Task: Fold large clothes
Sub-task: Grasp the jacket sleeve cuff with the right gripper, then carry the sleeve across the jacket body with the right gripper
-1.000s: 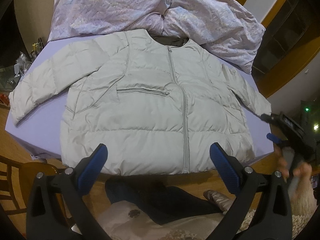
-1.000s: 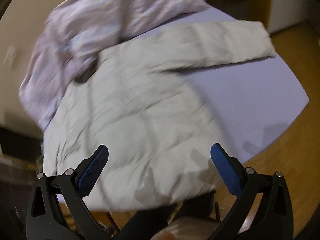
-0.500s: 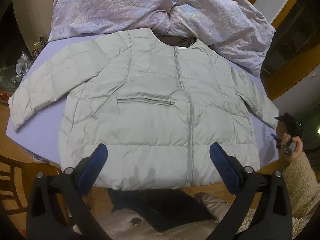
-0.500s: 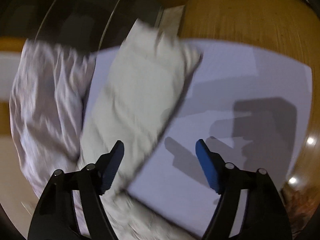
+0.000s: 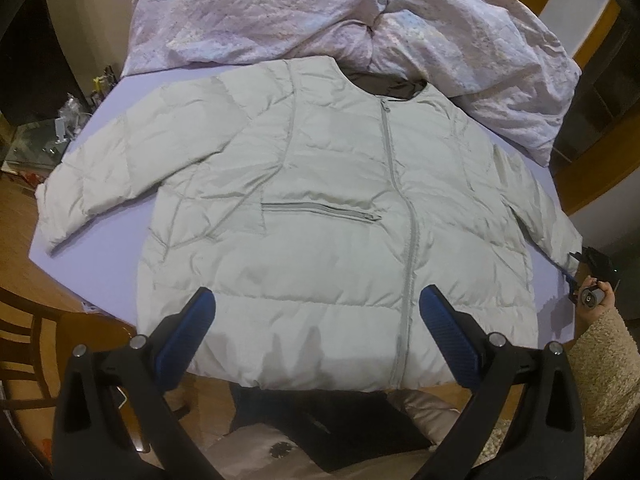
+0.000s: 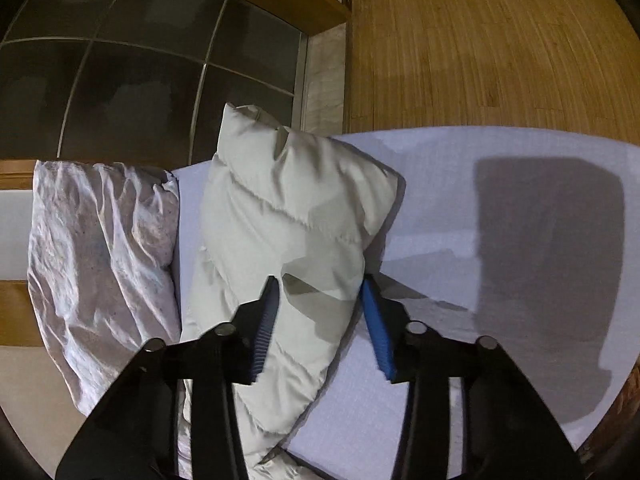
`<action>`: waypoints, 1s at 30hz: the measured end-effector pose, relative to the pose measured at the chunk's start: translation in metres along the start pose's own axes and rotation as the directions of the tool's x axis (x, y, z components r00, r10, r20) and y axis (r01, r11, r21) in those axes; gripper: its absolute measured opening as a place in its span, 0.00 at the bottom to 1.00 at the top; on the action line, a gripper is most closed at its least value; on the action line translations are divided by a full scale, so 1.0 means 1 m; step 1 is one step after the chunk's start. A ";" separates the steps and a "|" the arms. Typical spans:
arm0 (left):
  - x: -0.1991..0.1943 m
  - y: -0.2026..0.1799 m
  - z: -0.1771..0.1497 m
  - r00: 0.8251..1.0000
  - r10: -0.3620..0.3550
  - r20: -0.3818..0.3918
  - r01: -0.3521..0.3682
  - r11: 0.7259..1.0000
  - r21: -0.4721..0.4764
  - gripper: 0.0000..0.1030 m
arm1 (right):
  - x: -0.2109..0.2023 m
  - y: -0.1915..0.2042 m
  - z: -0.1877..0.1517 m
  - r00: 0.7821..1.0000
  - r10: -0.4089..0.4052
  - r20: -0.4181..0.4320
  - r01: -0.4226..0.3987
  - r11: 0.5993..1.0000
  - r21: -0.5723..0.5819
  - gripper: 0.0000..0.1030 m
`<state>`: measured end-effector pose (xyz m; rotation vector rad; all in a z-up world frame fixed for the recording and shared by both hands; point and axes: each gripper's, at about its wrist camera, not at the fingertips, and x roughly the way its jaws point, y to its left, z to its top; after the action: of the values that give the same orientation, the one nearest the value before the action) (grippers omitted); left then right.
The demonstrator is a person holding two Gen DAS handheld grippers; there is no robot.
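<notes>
A table under a pale lilac cloth [image 5: 100, 280] carries the whole job. Across its far side lies a heap of crumpled pinkish-white bedding [image 5: 360, 20], touching the collar of the pale grey-green quilted puffer jacket [image 5: 320, 200], which is spread front up, zipped, with its hem at the near edge and slightly overhanging it. Its left sleeve [image 5: 100, 184] reaches out toward the left edge; its right sleeve [image 6: 288, 216] runs to the right edge, the cuff poking past the far corner of the cloth.

The right gripper [image 6: 318, 300] sits astride that right sleeve, its blue jaws closing with the padded fabric between them; they do not look to be pressing it yet. The left gripper [image 5: 316, 320] hangs over the hem with jaws wide apart and nothing in them.

The step in hand looks like taking the right sleeve to fold it inward. A good grip would take the full thickness of the slippery padding, near the cuff, then carry it low across the chest.

Bare cloth lies right of the sleeve and around the left sleeve; the bedding crowds the far side, so movement is freest toward the near edge.
</notes>
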<state>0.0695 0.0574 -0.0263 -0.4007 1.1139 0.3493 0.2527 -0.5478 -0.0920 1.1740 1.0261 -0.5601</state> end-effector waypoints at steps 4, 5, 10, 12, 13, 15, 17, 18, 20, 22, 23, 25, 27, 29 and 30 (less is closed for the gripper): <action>-0.001 0.004 0.002 0.999 0.036 0.015 -0.036 0.999 0.003 0.98 | 0.007 0.003 0.002 1.000 -0.015 0.001 0.015 1.000 -0.013 0.16; -0.001 0.005 0.003 0.999 0.042 0.015 -0.042 0.999 0.002 0.98 | 0.007 0.003 0.002 1.000 -0.010 0.003 0.010 1.000 -0.014 0.13; -0.001 0.015 0.005 0.998 0.066 0.014 -0.066 0.998 -0.013 0.98 | 0.001 0.023 0.000 1.000 0.000 0.026 0.002 0.997 -0.082 0.06; 0.000 0.019 0.007 0.998 0.069 0.014 -0.068 0.997 -0.022 0.98 | -0.004 0.037 -0.002 0.999 0.018 0.035 -0.014 0.993 -0.121 0.05; 0.000 0.021 0.007 0.998 0.069 0.013 -0.069 0.997 -0.025 0.98 | -0.006 0.043 -0.002 0.999 0.027 0.037 -0.022 0.991 -0.132 0.05; 0.001 0.025 0.008 0.997 0.071 0.013 -0.070 0.997 -0.027 0.98 | -0.011 0.059 -0.006 0.998 0.060 0.035 -0.054 0.984 -0.168 0.05; 0.002 0.028 0.010 0.998 0.064 0.016 -0.064 0.998 -0.030 0.98 | -0.016 0.079 -0.013 0.995 0.095 0.026 -0.087 0.973 -0.216 0.04; 0.003 0.030 0.011 0.998 0.061 0.015 -0.061 0.998 -0.032 0.98 | -0.018 0.092 -0.019 0.994 0.111 0.018 -0.103 0.962 -0.252 0.04; 0.004 0.033 0.012 0.998 0.060 0.017 -0.059 0.998 -0.039 0.98 | -0.020 0.119 -0.033 0.990 0.140 -0.004 -0.134 0.938 -0.320 0.04; 0.005 0.037 0.014 0.998 0.062 0.021 -0.061 0.997 -0.042 0.98 | -0.022 0.146 -0.050 0.985 0.169 -0.036 -0.170 0.905 -0.390 0.04; 0.005 0.038 0.015 0.998 0.063 0.025 -0.062 0.997 -0.043 0.98 | -0.023 0.162 -0.063 0.981 0.187 -0.060 -0.194 0.882 -0.430 0.04; 0.004 0.043 0.015 0.997 0.058 0.050 -0.055 0.997 -0.049 0.98 | -0.024 0.188 -0.087 0.972 0.212 -0.102 -0.234 0.840 -0.490 0.04; 0.001 0.048 0.015 0.994 0.071 0.086 -0.067 0.996 -0.055 0.98 | -0.024 0.217 -0.119 0.961 0.227 -0.160 -0.277 0.782 -0.559 0.04; -0.001 0.053 0.016 0.990 0.088 0.108 -0.082 0.995 -0.055 0.98 | -0.020 0.238 -0.151 0.949 0.226 -0.219 -0.314 0.731 -0.607 0.04; -0.001 0.056 0.016 0.988 0.100 0.114 -0.094 0.994 -0.054 0.98 | -0.018 0.247 -0.168 0.943 0.221 -0.249 -0.331 0.706 -0.626 0.04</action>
<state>0.0561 0.1140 -0.0271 -0.3646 1.0146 0.4803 0.3852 -0.3119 0.0352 0.7048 1.0315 0.1582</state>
